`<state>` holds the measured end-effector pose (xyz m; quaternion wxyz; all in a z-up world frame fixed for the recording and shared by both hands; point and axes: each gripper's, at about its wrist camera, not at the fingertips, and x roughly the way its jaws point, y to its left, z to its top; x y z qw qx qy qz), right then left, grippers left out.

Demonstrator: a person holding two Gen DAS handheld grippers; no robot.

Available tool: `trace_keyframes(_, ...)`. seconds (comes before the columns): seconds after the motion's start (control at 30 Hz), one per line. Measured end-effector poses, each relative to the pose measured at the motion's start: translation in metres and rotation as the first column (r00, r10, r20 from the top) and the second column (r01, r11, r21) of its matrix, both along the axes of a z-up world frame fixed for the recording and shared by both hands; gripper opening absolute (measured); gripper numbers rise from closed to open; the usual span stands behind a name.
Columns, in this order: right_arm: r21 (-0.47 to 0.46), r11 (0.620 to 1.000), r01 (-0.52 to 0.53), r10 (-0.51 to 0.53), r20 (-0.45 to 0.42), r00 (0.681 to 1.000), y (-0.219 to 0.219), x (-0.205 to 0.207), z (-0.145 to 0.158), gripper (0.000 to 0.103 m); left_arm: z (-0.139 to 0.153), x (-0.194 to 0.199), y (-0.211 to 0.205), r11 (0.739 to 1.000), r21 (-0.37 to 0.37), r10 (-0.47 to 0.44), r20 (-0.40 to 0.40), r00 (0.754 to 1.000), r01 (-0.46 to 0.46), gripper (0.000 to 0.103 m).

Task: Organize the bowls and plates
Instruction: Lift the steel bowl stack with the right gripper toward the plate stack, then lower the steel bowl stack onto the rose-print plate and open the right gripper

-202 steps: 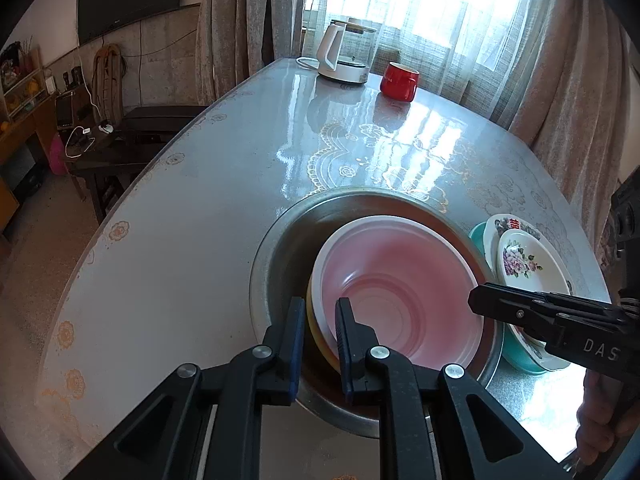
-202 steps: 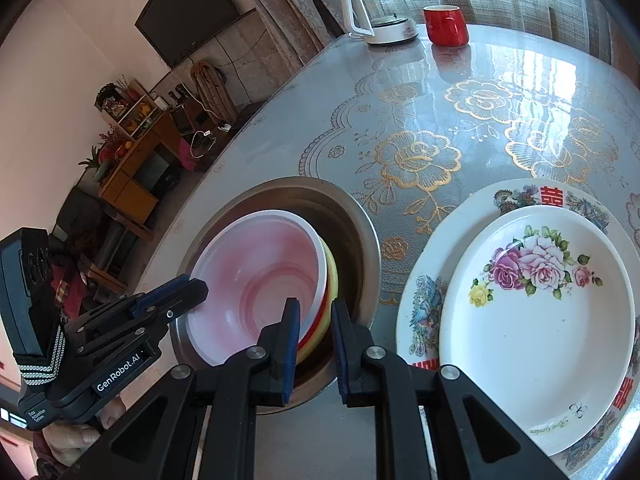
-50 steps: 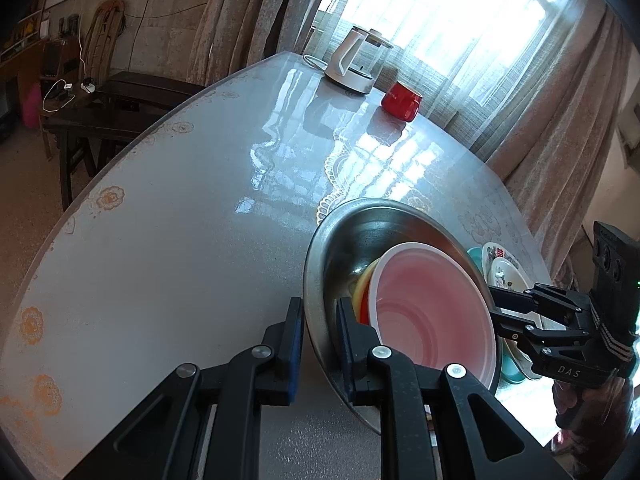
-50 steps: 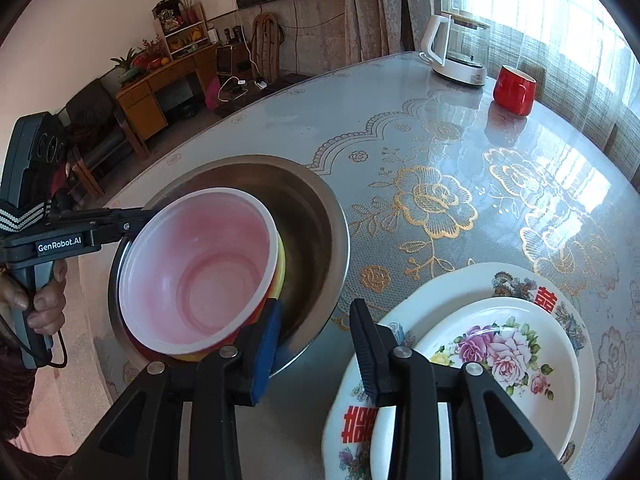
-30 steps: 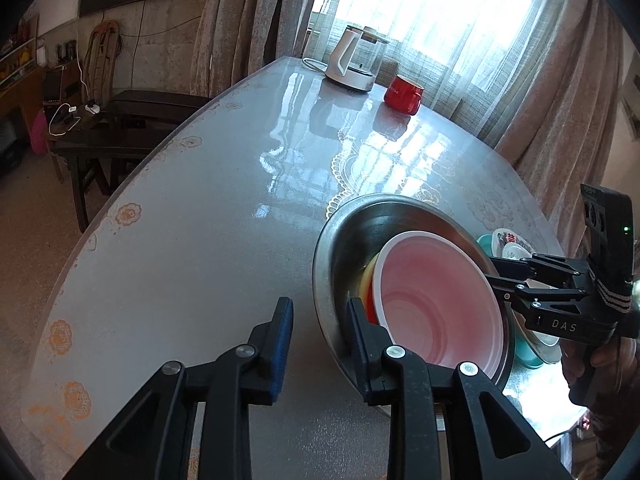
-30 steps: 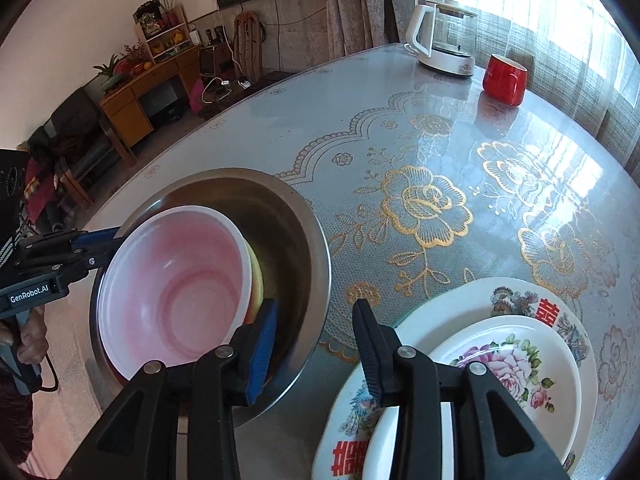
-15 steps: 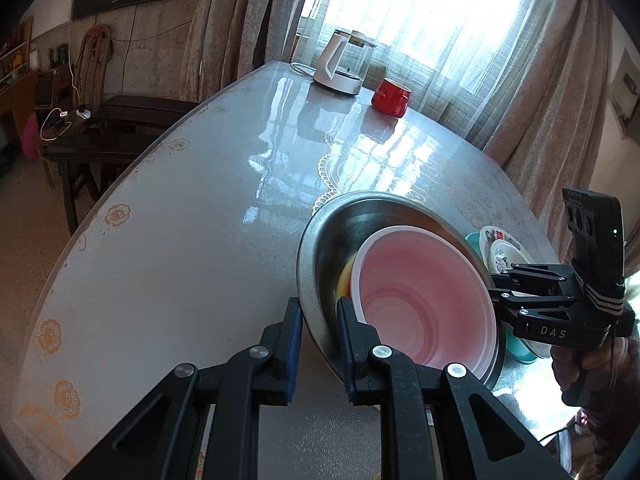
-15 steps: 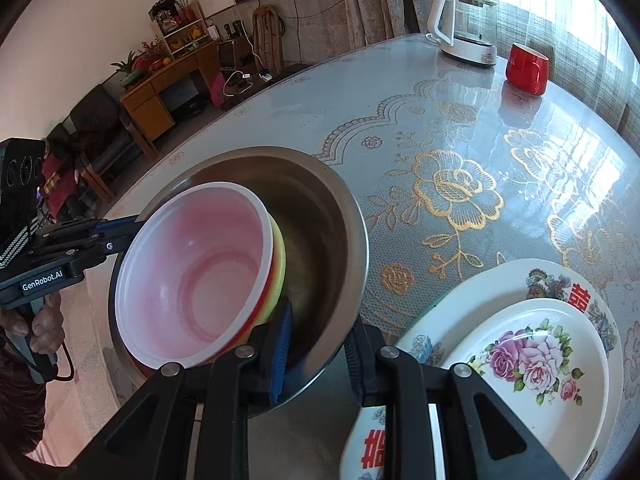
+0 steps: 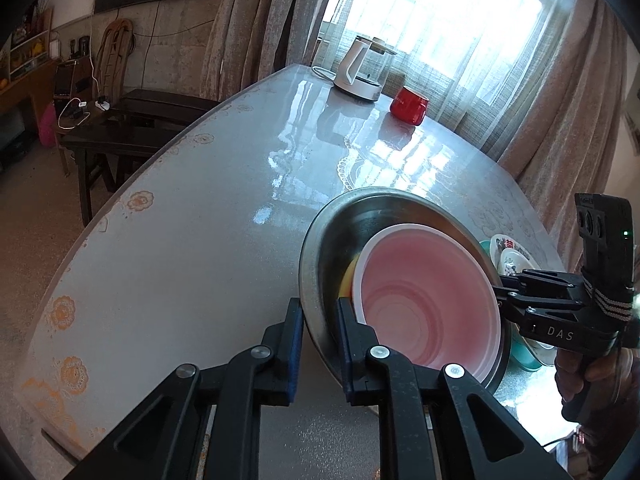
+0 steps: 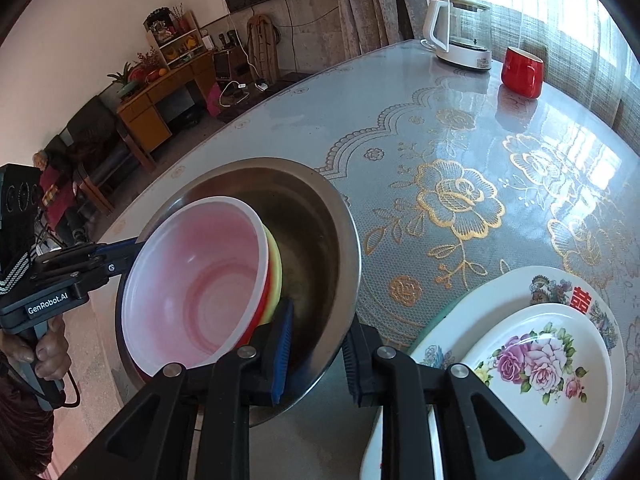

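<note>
Your left tongs (image 9: 318, 326) have just been closing and now pinch the near-left rim of the steel basin (image 9: 320, 240), one pad outside the wall and one inside. Your right tongs (image 10: 316, 344) have just been closing too, and they clamp the basin's rim on the opposite side, the left pad inside against the wall and the right pad outside. In the left wrist view the right tongs show at the far right, reaching onto the basin's edge, with your hand (image 9: 592, 372) around the handle below.

The basin is tilted on the worktop (image 10: 440, 128), held at both sides. Inside it a stack of plastic bowls leans toward the left side: a pink bowl (image 10: 192, 284) on top, with a red bowl (image 10: 256, 320) and a yellow bowl (image 10: 276, 276) showing as rims beneath it.

Just beside the basin on the right sits a pile of plates: a flowered plate (image 10: 536, 368) on top of a bigger plate (image 10: 560, 284) with a red character, and a teal rim (image 9: 520, 352) underneath.

Well apart, at the far end of the worktop by the curtained window, stand a white kettle (image 10: 460, 36) and a red mug (image 10: 520, 70)
</note>
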<state>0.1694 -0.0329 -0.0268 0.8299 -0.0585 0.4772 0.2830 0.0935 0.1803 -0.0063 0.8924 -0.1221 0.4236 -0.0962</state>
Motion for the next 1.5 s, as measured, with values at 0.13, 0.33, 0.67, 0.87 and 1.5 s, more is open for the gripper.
trace_keyframes(0.13, 0.015, 1.000, -0.004, 0.004, 0.015, 1.000, 0.002, -0.006, 0.002, 0.024, 0.002, -0.003, 0.001, 1.000, 0.013, 0.003, 0.005, 1.000, -0.003, 0.015)
trace_keyframes(0.33, 0.064, 0.998, 0.016, -0.018, 0.025, 1.000, -0.008, -0.011, 0.009, 0.023, 0.003, -0.004, -0.001, 1.000, 0.007, -0.003, 0.005, 1.000, 0.003, 0.015)
trace_keyframes(0.67, 0.124, 0.991, 0.056, -0.058, 0.012, 0.998, -0.019, -0.012, 0.020, 0.023, 0.022, -0.004, -0.008, 1.000, 0.001, -0.011, 0.034, 0.999, 0.011, 0.015)
trace_keyframes(0.87, 0.150, 0.986, 0.069, -0.077, 0.042, 0.996, -0.029, -0.019, 0.033, 0.023, 0.034, 0.000, -0.016, 0.999, 0.012, -0.033, 0.058, 0.998, 0.032, 0.015)
trace_keyframes(1.5, 0.190, 0.956, 0.222, -0.237, 0.055, 0.970, -0.098, -0.048, 0.048, 0.023, 0.064, 0.015, -0.089, 0.977, 0.077, -0.206, 0.130, 0.970, 0.198, 0.014)
